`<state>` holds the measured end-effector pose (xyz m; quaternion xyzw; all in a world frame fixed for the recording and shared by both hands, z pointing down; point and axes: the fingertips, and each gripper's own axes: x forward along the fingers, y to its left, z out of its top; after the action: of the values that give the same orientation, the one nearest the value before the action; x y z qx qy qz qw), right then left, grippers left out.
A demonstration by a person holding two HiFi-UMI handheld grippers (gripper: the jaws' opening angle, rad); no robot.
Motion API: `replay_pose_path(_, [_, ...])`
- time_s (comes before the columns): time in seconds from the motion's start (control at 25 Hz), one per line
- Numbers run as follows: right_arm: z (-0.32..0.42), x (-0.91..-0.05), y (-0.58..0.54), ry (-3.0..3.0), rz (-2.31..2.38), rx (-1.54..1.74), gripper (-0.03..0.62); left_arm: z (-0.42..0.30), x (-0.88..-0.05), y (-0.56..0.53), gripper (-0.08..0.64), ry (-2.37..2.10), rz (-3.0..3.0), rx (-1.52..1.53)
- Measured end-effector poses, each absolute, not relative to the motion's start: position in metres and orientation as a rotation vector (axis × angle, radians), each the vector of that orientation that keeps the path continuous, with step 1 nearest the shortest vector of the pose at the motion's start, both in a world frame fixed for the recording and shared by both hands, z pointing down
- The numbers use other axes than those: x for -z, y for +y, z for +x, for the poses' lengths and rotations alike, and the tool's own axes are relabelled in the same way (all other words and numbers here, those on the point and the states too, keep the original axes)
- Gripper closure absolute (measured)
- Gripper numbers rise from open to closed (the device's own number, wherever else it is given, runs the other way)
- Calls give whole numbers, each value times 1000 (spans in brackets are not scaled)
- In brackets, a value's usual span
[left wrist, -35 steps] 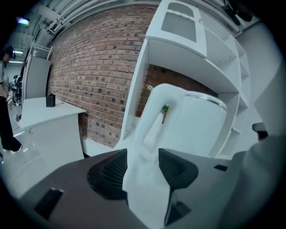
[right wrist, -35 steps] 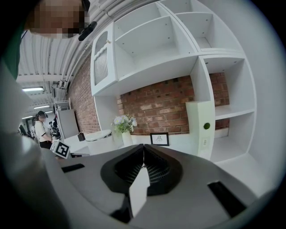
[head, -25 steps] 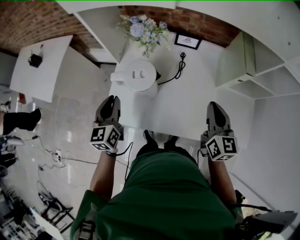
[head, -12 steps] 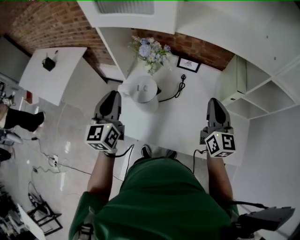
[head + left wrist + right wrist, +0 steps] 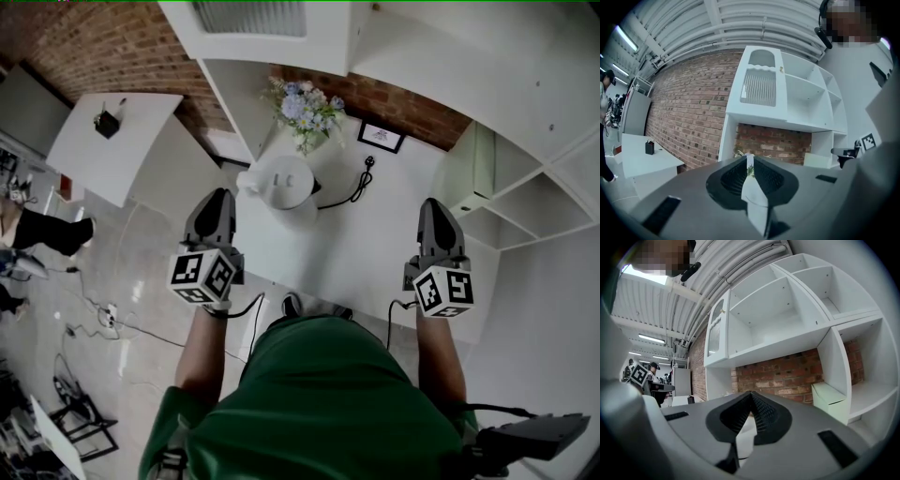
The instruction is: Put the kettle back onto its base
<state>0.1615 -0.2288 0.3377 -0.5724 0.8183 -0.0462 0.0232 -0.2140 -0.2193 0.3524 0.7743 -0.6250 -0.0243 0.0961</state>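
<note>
The white kettle [image 5: 281, 178] stands at the back left of the white table [image 5: 375, 244], lid up, with a black cord [image 5: 352, 187] running out from under its right side. My left gripper [image 5: 219, 195] hangs in the air over the table's front left corner, a short way in front of the kettle and apart from it, shut and holding nothing. My right gripper [image 5: 431, 203] is over the table's right side, also shut and empty. In the left gripper view the jaws [image 5: 750, 161] meet at their tips, as they do in the right gripper view [image 5: 751, 394].
A bunch of flowers [image 5: 305, 105] and a small framed picture [image 5: 382, 138] stand against the brick wall behind the kettle. White shelving [image 5: 506, 187] rises at the right. A second white table [image 5: 112, 141] and a seated person's legs [image 5: 47, 230] are at the left.
The table and kettle now look smaller and farther below. Both grippers have risen and stay side by side above the table's front edge.
</note>
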Motion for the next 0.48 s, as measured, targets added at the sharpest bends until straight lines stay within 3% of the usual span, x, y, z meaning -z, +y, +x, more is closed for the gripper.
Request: replay_pose_path(0.48, [167,-342,-236,2572,-1730,158,571,-205,-357,-216,502,-1875,2258,68])
